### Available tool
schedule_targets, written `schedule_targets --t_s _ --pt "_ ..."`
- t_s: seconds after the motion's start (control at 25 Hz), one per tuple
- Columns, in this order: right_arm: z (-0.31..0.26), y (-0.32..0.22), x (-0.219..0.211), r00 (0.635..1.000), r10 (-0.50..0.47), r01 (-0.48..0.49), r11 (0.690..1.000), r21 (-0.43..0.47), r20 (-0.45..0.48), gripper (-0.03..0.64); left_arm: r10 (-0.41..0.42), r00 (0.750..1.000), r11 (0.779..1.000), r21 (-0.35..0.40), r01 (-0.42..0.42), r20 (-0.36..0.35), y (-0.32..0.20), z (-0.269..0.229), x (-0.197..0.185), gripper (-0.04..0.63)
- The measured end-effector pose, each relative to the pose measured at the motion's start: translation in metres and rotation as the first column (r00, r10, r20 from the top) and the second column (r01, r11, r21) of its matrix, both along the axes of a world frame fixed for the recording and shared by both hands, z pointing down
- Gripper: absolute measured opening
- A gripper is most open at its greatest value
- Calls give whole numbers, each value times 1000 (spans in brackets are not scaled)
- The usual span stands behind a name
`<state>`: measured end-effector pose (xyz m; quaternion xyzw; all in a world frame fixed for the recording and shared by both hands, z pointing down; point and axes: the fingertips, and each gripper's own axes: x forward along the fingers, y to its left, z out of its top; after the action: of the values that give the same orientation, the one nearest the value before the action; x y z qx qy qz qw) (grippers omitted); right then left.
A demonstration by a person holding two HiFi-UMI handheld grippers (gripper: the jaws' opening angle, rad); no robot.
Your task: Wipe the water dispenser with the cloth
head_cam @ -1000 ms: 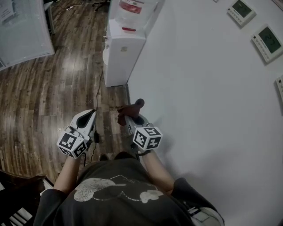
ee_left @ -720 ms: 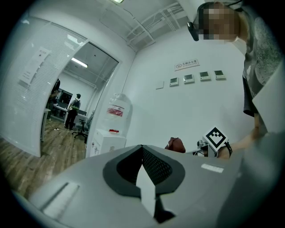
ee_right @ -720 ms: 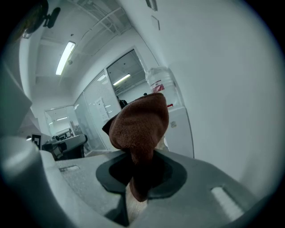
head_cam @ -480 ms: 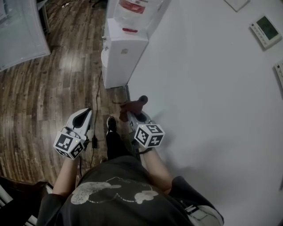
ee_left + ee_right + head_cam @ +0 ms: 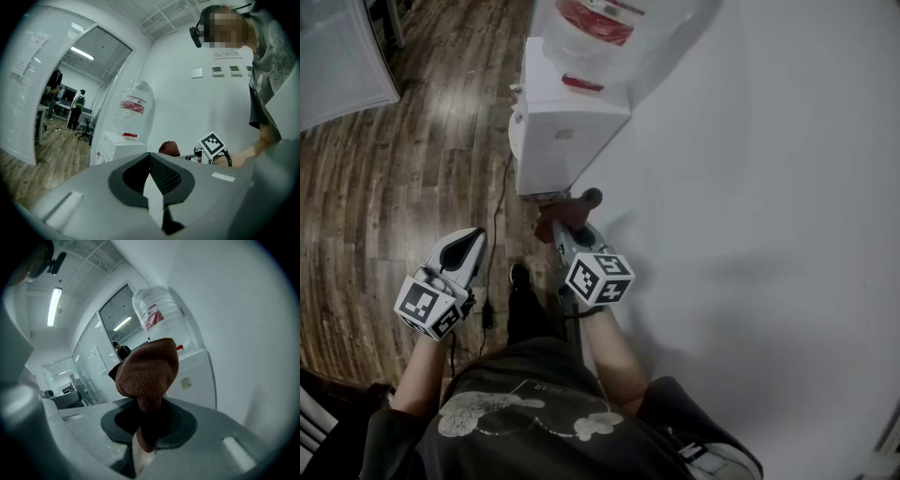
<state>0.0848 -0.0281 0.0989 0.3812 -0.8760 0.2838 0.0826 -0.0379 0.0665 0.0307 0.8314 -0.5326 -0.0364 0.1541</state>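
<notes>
The white water dispenser (image 5: 562, 141) stands against the wall with a clear bottle (image 5: 600, 28) on top; it also shows in the left gripper view as the dispenser (image 5: 119, 145) and in the right gripper view as the dispenser (image 5: 197, 376). My right gripper (image 5: 564, 223) is shut on a brown cloth (image 5: 567, 211), bunched cloth (image 5: 147, 373) standing out above the jaws, just short of the dispenser's near side. My left gripper (image 5: 461, 251) is shut and holds nothing, lower left over the wooden floor. The brown cloth (image 5: 169, 148) peeks up in the left gripper view.
A white wall (image 5: 750, 206) runs along the right. A black power cord (image 5: 502, 216) trails over the wooden floor (image 5: 384, 187) beside the dispenser. A glass partition (image 5: 337, 56) stands at the far left. People stand far off behind glass (image 5: 75, 110).
The person has walked closer to the dispenser, which now looms larger and nearer. The right gripper with the cloth has come up almost to its base side; the left gripper stayed low.
</notes>
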Motion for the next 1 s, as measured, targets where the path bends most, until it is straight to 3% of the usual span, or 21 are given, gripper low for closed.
schedule_targets --t_s 0.2,0.4,0.64,0.8,1.0 --pt "3 -78 -36 999 -29 29 1000 7 -20 57 10 1000 1000 -15 -10 8 -82 3 -14 12" --pt "10 -131 -77 996 -72 74 996 43 -44 57 -32 999 999 -10 32 -23 -131 17 -37 11" --pt "33 -164 -99 999 -21 23 999 48 -50 57 -22 998 1000 -8 22 -55 -157 47 -50 11" --pt "40 -181 -110 999 -1 6 995 101 -44 57 1 997 1000 -8 -2 -82 -164 74 -52 12" --pt "76 -191 -116 998 -6 13 993 114 -59 57 -2 995 999 -45 -2 -100 -173 123 -55 11"
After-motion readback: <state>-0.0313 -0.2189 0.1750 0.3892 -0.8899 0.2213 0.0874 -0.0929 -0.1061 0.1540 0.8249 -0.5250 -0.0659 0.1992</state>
